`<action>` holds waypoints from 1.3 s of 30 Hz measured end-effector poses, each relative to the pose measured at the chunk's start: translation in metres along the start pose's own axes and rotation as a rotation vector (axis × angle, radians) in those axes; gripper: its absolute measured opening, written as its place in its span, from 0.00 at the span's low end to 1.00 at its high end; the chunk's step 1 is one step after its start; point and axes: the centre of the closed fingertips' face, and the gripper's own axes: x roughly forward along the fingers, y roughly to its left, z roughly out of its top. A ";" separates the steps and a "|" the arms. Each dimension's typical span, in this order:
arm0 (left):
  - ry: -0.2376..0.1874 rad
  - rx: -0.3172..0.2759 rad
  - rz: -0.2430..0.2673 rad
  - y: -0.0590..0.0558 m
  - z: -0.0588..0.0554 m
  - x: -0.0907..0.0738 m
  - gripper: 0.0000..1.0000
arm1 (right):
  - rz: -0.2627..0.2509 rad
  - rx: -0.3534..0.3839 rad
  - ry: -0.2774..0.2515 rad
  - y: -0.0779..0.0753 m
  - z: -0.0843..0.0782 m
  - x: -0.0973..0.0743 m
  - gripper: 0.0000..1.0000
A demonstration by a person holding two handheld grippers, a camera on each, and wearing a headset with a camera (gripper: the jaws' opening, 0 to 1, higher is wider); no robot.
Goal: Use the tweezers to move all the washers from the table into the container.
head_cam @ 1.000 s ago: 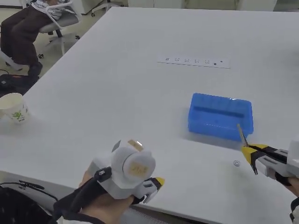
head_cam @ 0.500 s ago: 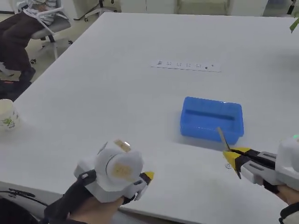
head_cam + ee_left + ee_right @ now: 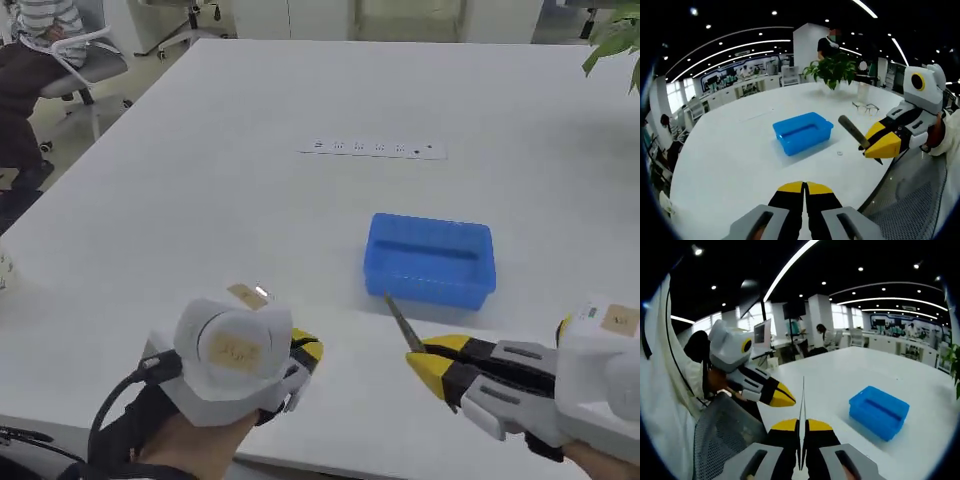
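A: Why is the right hand-held gripper clamping the tweezers, aiming them toward the container?
B: Lining up, I'd say: the washer is lying on the counter beside it. The left hand-held gripper is idling, jaws together, empty.

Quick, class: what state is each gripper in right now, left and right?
The left gripper is shut, holding nothing.
The right gripper is shut on the tweezers.

My left gripper is held near my body, jaws closed together. My right gripper points forward-left, jaws clamped on the tweezers, which project past the tips.
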 end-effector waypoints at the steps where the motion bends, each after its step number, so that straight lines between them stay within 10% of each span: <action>1: -0.025 0.007 -0.026 -0.007 0.008 0.001 0.00 | 0.014 -0.010 -0.001 0.005 0.003 0.001 0.01; 7: -0.117 -0.081 -0.085 -0.022 0.041 -0.001 0.00 | 0.035 -0.071 0.028 0.016 0.003 0.006 0.01; 18: -0.118 -0.028 -0.189 -0.056 0.045 -0.005 0.00 | 0.033 -0.072 0.021 0.016 0.005 0.007 0.01; 29: -0.139 -0.040 -0.170 -0.055 0.046 -0.005 0.00 | 0.016 -0.084 0.034 0.010 -0.001 0.007 0.01; 39: -0.103 -0.088 -0.053 -0.017 0.005 -0.024 0.27 | -0.209 -0.034 -0.016 -0.057 0.000 -0.017 0.02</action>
